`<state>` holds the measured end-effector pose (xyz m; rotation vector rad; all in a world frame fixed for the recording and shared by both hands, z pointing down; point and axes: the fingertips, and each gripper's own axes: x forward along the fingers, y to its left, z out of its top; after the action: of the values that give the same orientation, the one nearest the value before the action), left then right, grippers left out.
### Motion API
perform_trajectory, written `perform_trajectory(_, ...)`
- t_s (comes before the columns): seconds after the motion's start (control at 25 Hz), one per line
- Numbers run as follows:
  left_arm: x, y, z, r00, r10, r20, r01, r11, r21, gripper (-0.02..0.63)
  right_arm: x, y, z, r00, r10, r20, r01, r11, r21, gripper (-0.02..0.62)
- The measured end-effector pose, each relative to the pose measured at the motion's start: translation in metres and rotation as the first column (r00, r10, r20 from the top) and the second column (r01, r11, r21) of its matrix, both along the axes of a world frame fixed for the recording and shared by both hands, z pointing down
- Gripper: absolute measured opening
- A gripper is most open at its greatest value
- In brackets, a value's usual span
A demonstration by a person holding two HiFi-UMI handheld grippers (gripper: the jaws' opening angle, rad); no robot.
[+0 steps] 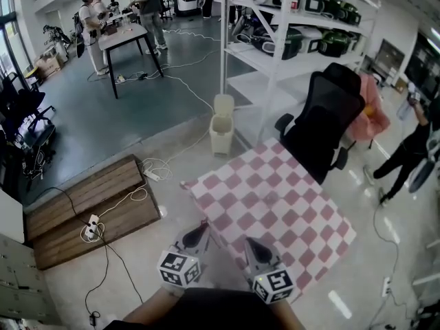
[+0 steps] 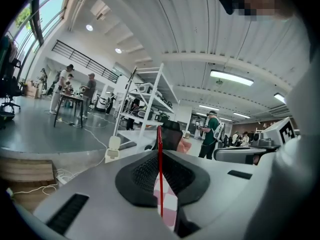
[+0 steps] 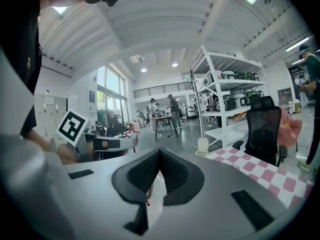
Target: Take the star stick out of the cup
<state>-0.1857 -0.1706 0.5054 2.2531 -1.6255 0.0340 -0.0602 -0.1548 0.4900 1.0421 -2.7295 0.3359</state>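
My left gripper (image 1: 201,227) is shut on the star stick (image 2: 160,174), a thin red rod that stands upright between its dark pads. The right gripper view shows the left gripper (image 3: 120,143) from the side, with the stick's red star (image 3: 132,131) poking up above its tip. My right gripper (image 1: 249,240) hangs beside the left one over the near corner of the pink-and-white checked table (image 1: 275,205). Its jaws meet with nothing between them. No cup shows in any view.
A black office chair (image 1: 323,126) stands at the table's far side. Beyond it are white shelving (image 1: 275,47) and a white bin (image 1: 221,126). Wooden pallets (image 1: 89,208) with cables lie on the floor to the left. A person (image 1: 405,150) stands at the right.
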Motion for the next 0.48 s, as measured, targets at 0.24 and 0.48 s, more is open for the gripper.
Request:
perform_trajectory(0.24,0.012,-0.003,-0.004,1.0,0.011,-0.006,-0.011,1.0,0.005,0.052,0.006,0.002,-0.002,1.0,-0.009,0.005,0.009,1.0,0.015,0.007)
perform_trajectory(0.48,0.033,-0.006,-0.003,0.999,0.039,-0.009,-0.039,0.999,0.002,0.052,0.023,0.002,-0.001,1.0,0.017,0.017,-0.017,1.0,-0.002,0.008)
